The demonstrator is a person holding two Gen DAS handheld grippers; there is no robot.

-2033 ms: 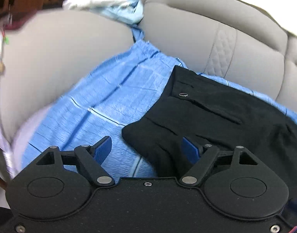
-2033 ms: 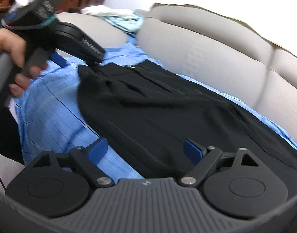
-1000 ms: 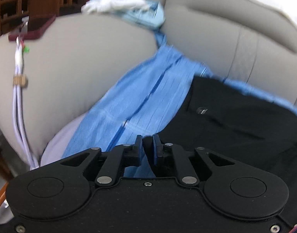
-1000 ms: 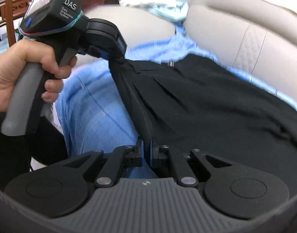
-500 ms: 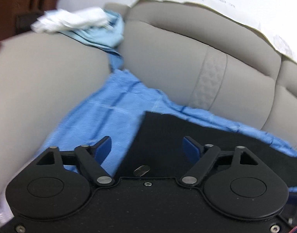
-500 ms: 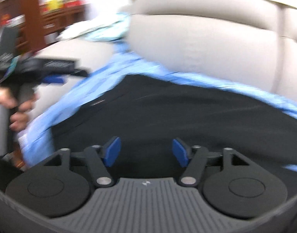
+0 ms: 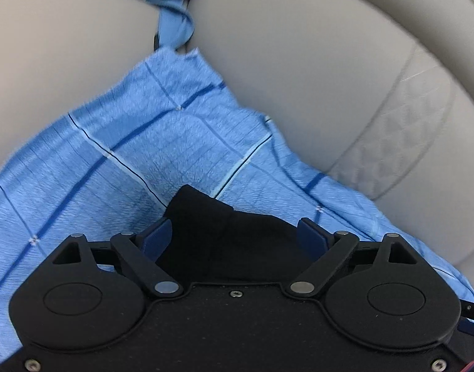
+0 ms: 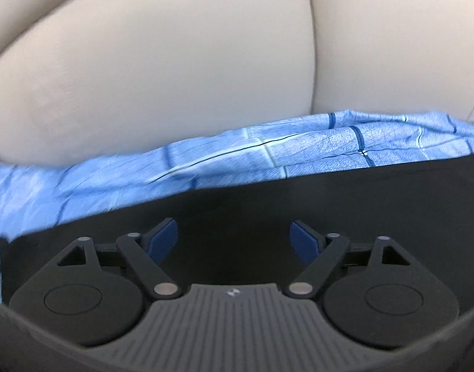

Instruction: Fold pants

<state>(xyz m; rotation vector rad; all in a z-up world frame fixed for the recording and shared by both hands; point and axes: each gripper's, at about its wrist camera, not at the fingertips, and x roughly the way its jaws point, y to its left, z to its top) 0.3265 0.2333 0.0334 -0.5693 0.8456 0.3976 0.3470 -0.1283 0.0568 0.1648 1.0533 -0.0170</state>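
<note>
Black pants [image 8: 268,204] lie on blue cloth [image 7: 144,142]; both the left claw [image 7: 234,235] and right claw [image 8: 234,235] are opening, gripping nothing

Left tongs [image 7: 235,232] opening; black pants [image 7: 218,226] corner between, on blue cloth [image 7: 162,142].

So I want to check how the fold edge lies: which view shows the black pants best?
The right wrist view: the pants stretch across the whole frame, their long edge clear against the blue cloth. The left wrist view shows only one bunched corner between the fingers.
</note>
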